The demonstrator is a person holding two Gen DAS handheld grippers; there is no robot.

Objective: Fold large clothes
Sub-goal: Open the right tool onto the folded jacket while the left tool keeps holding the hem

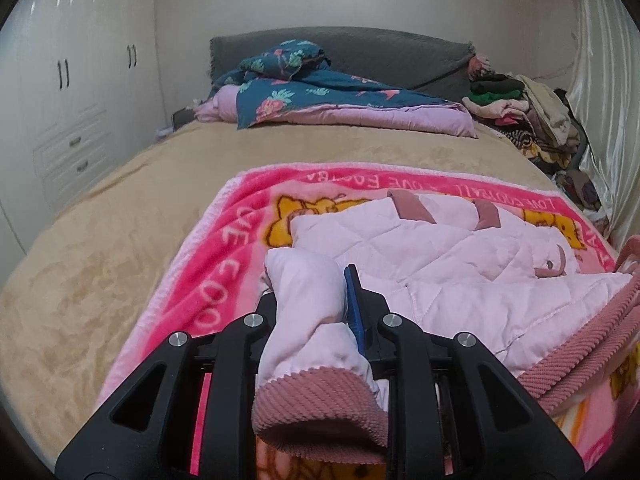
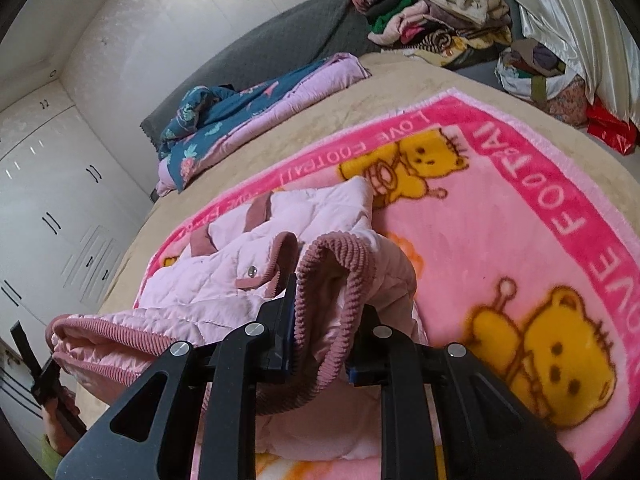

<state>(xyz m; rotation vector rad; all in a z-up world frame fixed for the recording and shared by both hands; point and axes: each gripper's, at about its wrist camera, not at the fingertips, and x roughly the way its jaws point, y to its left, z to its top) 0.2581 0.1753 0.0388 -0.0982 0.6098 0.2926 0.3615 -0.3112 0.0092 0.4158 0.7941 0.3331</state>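
- Pale pink quilted jacket (image 1: 460, 256) lies on pink bear-print fleece blanket (image 1: 224, 264), spread over tan plush bedspread (image 1: 100, 232).
- Teal floral quilt (image 1: 320, 100) behind, against grey padded headboard (image 1: 400, 56).
- Heap of mixed clothes (image 1: 532, 108) right of quilt.

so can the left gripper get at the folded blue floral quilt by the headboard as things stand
Probably not: the left gripper is shut on the pink jacket, and the blue floral quilt lies across the bed at the far end.

Left gripper (image 1: 310, 300) and right gripper (image 2: 326, 328): matte black angular frames; silver screws (four each); blue finger pads.
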